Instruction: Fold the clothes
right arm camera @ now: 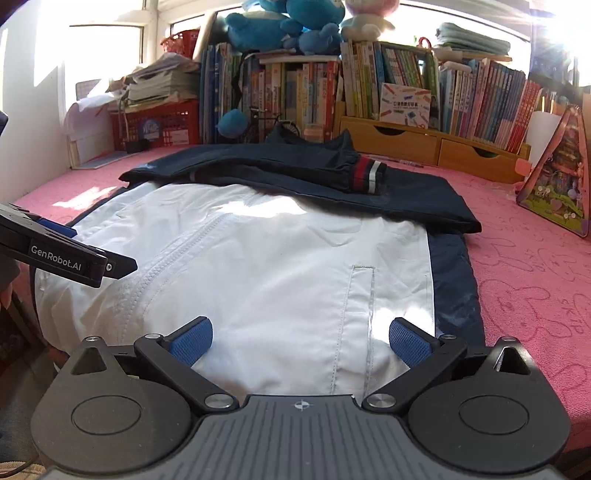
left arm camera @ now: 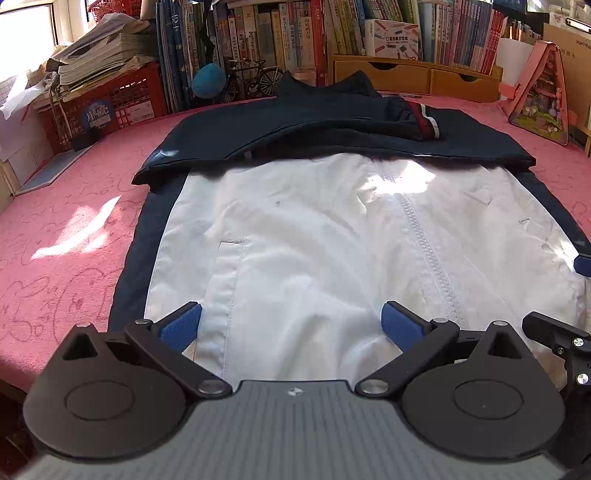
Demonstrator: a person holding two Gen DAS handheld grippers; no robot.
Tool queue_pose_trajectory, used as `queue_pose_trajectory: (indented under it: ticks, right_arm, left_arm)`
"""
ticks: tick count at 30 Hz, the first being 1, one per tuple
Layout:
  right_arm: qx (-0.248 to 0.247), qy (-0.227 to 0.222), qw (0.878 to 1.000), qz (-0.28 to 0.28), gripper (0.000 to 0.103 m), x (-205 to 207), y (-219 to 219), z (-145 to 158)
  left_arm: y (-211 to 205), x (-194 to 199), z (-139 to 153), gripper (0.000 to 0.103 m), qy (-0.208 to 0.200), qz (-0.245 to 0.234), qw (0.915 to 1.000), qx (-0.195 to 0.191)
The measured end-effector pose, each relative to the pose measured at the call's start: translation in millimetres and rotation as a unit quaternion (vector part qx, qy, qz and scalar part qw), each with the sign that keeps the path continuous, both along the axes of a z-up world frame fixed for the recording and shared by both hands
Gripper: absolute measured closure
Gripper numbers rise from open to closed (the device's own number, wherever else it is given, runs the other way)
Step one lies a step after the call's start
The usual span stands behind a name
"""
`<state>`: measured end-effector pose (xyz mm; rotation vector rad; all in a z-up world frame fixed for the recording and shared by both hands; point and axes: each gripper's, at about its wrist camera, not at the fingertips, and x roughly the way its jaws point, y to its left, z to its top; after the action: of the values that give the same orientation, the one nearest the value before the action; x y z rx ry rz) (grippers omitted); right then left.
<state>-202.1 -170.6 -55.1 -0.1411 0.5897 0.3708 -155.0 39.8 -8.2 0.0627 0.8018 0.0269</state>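
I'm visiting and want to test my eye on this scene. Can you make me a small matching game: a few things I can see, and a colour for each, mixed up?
Things:
1. pads of the tongs
2. crate under the paper stack
3. cloth covering the table
4. jacket front with the zip

Colours:
a. white
b. pink
c. blue
d. red

Pairs: 1-c, 2-d, 3-b, 4-a

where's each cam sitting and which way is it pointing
Left wrist: sits on the left hand-held gripper, open over the jacket hem, facing the bookshelf; the right one's edge shows.
Right wrist: sits on the right hand-held gripper, open over the same hem, facing the same way; the left one shows beside it.
Shared: jacket, striped cuff, bookshelf, pink cover.
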Motion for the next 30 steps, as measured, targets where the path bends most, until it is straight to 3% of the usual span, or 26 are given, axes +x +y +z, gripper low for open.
queue_pose_trajectory:
  ticks: [13, 17, 19, 21, 25, 27, 30]
  right_arm:
    - [-0.003, -0.001, 0.999, 0.039, 0.000, -35.0, -11.6, 15.9]
    - [-0.032, 0.023, 0.997, 0.063, 0.000, -52.3, -31.1, 6.3]
    - [-0.052, 0.037, 0.995, 0.080, 0.000, -63.7, -44.6, -1.6]
    - [-0.066, 0.053, 0.993, 0.082, 0.000, -67.2, -53.8, -13.6]
    - [-0.025, 0.079, 0.994, 0.069, 0.000, -49.6, -61.5, -40.8]
    - [0.002, 0.103, 0.992, 0.068, 0.000, -34.7, -62.7, -52.6]
    - [0.018, 0.118, 0.990, 0.069, 0.001, -18.7, -63.1, -66.8]
  left_arm:
    - [-1.0, -23.4, 4.7, 0.000, -0.001, -0.018, 0.9998, 0.006]
    - [28.2, -62.6, 0.7, 0.000, -0.018, -0.092, 0.9954, -0.018]
    - [50.1, -82.8, -5.0, 0.000, -0.012, -0.098, 0.9950, -0.016]
    - [70.6, -94.8, -13.5, 0.000, -0.003, -0.075, 0.9971, -0.012]
    - [103.0, -91.4, -35.6, 0.000, -0.017, -0.025, 0.9978, -0.060]
    - [114.5, -82.0, -49.7, 0.000, -0.021, -0.023, 0.9946, -0.099]
    - [114.4, -70.5, -69.2, 0.000, -0.003, -0.041, 0.9911, -0.126]
